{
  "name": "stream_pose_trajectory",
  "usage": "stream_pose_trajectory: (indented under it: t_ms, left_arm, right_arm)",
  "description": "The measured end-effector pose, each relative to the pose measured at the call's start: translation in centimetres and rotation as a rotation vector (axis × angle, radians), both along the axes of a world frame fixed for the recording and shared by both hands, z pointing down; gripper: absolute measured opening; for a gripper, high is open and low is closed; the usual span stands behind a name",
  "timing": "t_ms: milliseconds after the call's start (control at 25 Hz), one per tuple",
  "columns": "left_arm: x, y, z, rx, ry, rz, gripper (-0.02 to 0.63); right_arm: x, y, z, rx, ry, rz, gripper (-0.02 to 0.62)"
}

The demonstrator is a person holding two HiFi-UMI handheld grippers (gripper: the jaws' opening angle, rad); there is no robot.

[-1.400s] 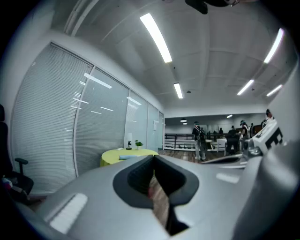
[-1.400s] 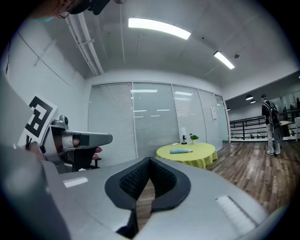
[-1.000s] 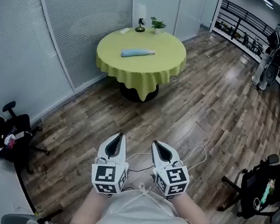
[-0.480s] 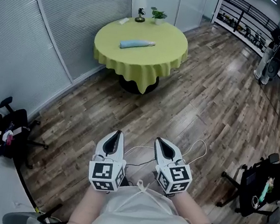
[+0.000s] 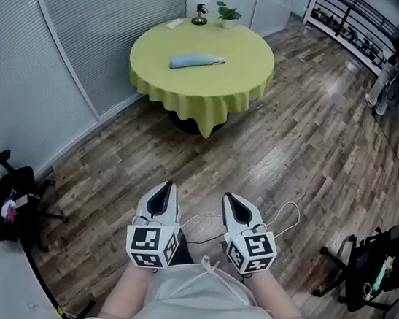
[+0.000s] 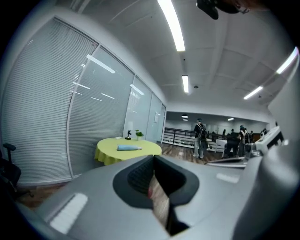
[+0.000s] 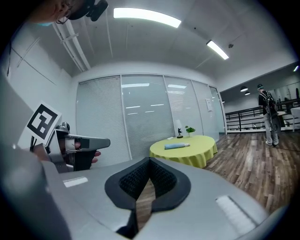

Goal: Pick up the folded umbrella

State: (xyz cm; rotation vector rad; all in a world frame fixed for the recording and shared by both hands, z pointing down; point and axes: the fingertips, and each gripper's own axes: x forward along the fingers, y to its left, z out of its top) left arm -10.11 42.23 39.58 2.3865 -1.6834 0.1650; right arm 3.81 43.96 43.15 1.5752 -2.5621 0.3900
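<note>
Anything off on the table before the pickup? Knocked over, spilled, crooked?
Nothing stands out. The folded umbrella lies flat near the middle of the round table. The small plant and the figurine stand upright at the far edge. The cloth hangs evenly, with no spill visible.

A wood-plank floor (image 5: 296,154), blind-covered glass walls (image 5: 77,35), a round table (image 5: 236,57) under yellow-green cloth, a black office chair (image 5: 383,256), strip lights (image 6: 171,23) overhead.

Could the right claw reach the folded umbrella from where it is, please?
Probably not: the umbrella lies on the table, well across open floor from the right claw; nothing blocks the way.
</note>
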Motion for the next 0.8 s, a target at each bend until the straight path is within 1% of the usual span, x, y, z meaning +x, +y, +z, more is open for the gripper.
stream_pose_trajectory:
  t_ms: [200, 480, 600, 720, 800]
  left_arm:
    - [-1.9, -10.2, 0.2, -0.013, 0.014, 0.035, 0.006]
    - [-5.9, -25.8, -1.3, -0.011, 0.024, 0.079, 0.006]
    - [-7.4, -31.0, -1.4, -0.02, 0.024, 0.102, 0.006]
    - [-8.4, -35.7, -0.7, -0.033, -0.005, 0.12, 0.006]
    - [-9.1, -38.5, 0.1, -0.054, -0.004, 0.117, 0.006]
  right_arm:
    - [-2.0, -9.6, -0.6, -0.006, 0.015, 0.025, -0.002]
    - [-6.0, -24.5, -2.2, 0.011, 0.036, 0.064, -0.002]
    - [-7.3, -29.7, -2.2, 0.013, 0.038, 0.088, -0.002]
    - [-8.0, -34.5, -1.7, 0.004, 0.039, 0.121, -0.002]
    - [-8.8, -37.3, -0.9, -0.007, 0.051, 0.119, -0.002]
